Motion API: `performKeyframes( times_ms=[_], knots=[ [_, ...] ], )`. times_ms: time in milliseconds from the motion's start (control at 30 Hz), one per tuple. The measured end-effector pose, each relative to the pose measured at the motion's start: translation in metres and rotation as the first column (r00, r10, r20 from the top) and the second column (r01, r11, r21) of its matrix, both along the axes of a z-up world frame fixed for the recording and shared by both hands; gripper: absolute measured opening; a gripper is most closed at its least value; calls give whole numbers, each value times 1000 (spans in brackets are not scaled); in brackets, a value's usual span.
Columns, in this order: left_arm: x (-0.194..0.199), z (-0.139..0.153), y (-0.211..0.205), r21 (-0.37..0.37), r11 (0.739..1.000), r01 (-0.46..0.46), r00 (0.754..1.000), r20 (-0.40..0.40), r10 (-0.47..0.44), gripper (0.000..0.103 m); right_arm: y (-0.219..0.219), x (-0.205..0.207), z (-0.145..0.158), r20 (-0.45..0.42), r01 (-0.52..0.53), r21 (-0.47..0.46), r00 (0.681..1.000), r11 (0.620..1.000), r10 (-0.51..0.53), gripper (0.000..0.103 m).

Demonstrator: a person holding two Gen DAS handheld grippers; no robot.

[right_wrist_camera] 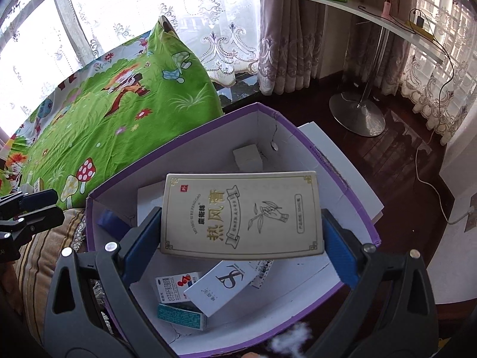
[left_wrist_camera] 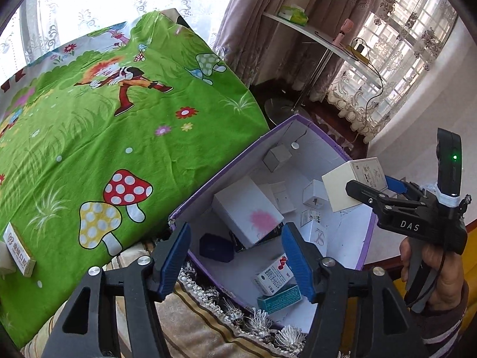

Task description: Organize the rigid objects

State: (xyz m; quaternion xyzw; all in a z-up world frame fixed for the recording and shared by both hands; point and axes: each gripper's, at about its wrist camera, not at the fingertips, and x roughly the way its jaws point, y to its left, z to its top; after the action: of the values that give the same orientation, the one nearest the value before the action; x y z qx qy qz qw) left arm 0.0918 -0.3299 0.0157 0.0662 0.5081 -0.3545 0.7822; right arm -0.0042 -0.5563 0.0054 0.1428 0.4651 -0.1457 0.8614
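"DAS" on right tongs point(left_wrist_camera: 368, 192), "热风膏" on cream box point(right_wrist_camera: 241, 213)

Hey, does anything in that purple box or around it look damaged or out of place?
The purple-edged cardboard box has a cracked white wall by its far corner, and its near corner is torn. One cream rectangular carton still lies on the green cartoon sheet, outside the box.

We see the open bin point(right_wrist_camera: 351, 179) at the lower middle of the right wrist frame, small boxes point(right_wrist_camera: 182, 316) lying in it. Above it, between our right gripper's point(right_wrist_camera: 241, 235) fingers, sits the flat carton point(right_wrist_camera: 241, 214). The bedspread point(right_wrist_camera: 125, 110) spreads to the bin's upper left, the side table point(right_wrist_camera: 369, 12) at upper right.
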Motion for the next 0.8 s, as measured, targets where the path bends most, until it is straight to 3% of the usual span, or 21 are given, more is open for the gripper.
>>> performKeyframes(
  times_ms=[300,800],
  knots=[
    [3,5,39,-88,992,-86,995,-48,82,68,-23,-14,-7,-47,44,-29,998,999,-46,100],
    [6,5,117,-167,949,-266,962,-110,250,68,-46,-32,-21,-136,51,-37,989,998,-55,101]
  ],
)
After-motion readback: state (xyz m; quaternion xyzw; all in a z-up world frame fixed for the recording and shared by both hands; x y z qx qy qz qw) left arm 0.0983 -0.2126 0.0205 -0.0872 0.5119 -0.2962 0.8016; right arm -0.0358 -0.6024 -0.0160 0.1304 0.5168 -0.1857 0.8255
